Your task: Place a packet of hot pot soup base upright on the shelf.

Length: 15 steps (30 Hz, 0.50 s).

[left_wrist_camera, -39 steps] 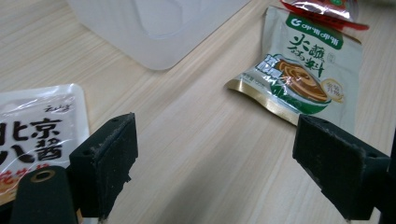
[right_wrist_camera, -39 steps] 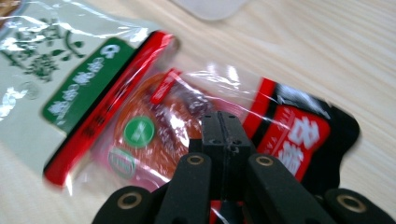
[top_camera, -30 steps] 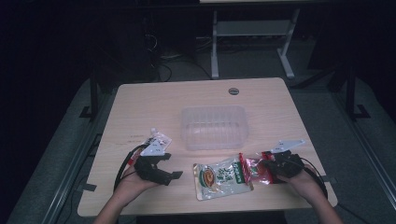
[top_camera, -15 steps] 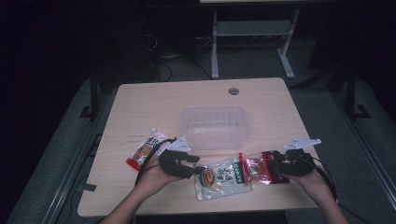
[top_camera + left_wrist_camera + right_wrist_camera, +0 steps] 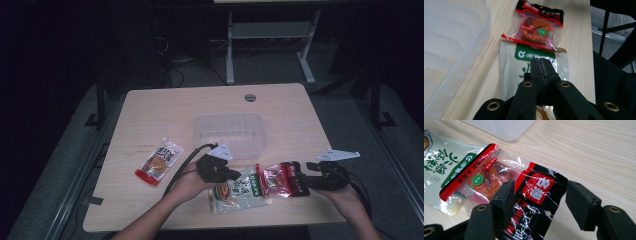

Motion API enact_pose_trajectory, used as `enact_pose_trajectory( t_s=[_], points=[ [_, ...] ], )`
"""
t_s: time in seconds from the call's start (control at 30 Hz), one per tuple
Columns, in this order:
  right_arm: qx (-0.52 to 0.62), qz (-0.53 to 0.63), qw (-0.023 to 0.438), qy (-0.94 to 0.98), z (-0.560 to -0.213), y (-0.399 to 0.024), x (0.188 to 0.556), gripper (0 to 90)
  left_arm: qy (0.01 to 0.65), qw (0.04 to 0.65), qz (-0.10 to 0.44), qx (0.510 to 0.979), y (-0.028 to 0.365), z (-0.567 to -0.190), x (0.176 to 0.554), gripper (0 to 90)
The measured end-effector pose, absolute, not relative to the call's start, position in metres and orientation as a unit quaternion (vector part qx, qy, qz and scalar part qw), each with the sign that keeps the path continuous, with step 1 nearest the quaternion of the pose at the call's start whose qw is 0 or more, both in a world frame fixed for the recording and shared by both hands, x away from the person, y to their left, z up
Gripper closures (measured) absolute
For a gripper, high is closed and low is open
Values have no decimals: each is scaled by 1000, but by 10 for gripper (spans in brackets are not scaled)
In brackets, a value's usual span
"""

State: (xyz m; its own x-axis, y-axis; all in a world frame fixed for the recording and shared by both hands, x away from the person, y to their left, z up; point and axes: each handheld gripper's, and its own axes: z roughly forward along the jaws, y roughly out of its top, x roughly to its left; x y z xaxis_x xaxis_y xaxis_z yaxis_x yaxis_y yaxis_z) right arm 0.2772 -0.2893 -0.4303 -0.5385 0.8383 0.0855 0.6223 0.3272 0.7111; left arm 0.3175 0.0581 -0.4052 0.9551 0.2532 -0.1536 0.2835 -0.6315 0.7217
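A white-and-green snack packet (image 5: 240, 190) (image 5: 511, 67) lies near the table's front edge. A red-and-black packet (image 5: 277, 180) (image 5: 536, 27) (image 5: 486, 177) overlaps its right end. My left gripper (image 5: 231, 175) (image 5: 542, 65) hovers over the white-and-green packet's left part. Its jaws have just been closing and now meet, with nothing visible between them. My right gripper (image 5: 307, 180) (image 5: 540, 195) has just been opening. The red-and-black packet's black end lies flat between its spread pads, which do not press on it.
A clear plastic tray (image 5: 229, 131) (image 5: 449, 37) (image 5: 501, 127) stands mid-table just behind the packets. An orange-and-red packet (image 5: 159, 162) lies alone at the left. A round cable hole (image 5: 250, 97) sits near the far edge. Dark floor and a metal stand lie beyond the table.
My left hand has moved right, away from the orange-and-red packet, which now lies uncovered, to the white-and-green packet. My right hand has drifted slightly right.
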Motion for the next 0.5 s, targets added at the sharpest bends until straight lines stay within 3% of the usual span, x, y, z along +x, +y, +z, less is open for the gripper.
enact_pose_trajectory(
  t_s=[0.5],
  points=[
    [473, 362, 159, 787, -434, -300, 278, 337, 139, 407, -25, 903, 6, -426, 336, 895]
  ],
)
